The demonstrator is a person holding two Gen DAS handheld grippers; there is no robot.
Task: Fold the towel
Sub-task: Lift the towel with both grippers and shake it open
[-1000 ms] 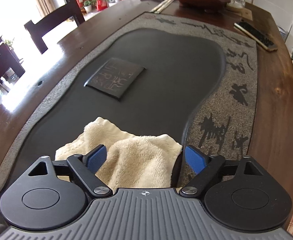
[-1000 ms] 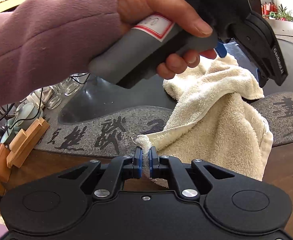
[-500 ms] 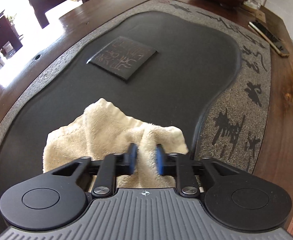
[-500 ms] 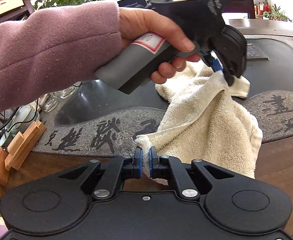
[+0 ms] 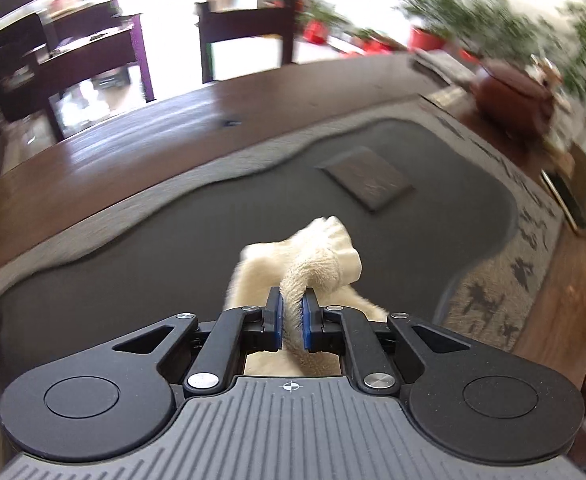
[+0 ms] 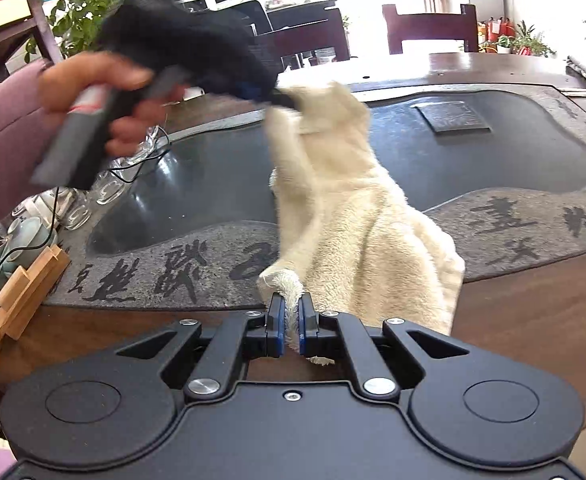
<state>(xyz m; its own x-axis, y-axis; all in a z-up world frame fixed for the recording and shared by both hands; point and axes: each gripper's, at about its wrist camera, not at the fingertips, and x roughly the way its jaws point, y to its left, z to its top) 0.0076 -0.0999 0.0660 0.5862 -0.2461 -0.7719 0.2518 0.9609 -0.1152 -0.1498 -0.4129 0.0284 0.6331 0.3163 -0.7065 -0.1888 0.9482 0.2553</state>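
A cream terry towel (image 6: 357, 216) hangs stretched in the air between my two grippers, above the dark stone tea tray (image 6: 533, 168). My right gripper (image 6: 291, 320) is shut on one corner of the towel near the table's front edge. My left gripper (image 5: 291, 316) is shut on another bunched corner of the towel (image 5: 325, 260). In the right wrist view the left gripper (image 6: 269, 94) is blurred and held high at the upper left, with the towel's far corner in it.
A square dark slab (image 5: 367, 182) lies in the tea tray (image 5: 173, 248). A brown teapot (image 5: 513, 96) and a phone-like bar (image 5: 563, 200) sit at the right. Glass cups (image 6: 109, 184) and wooden blocks (image 6: 17, 292) stand at the left. Chairs (image 5: 245, 36) stand behind the wooden table (image 5: 113, 148).
My left gripper closed on the towel's corner, then lifted it up and swung left. The towel rose off the tray. My right gripper kept its hold.
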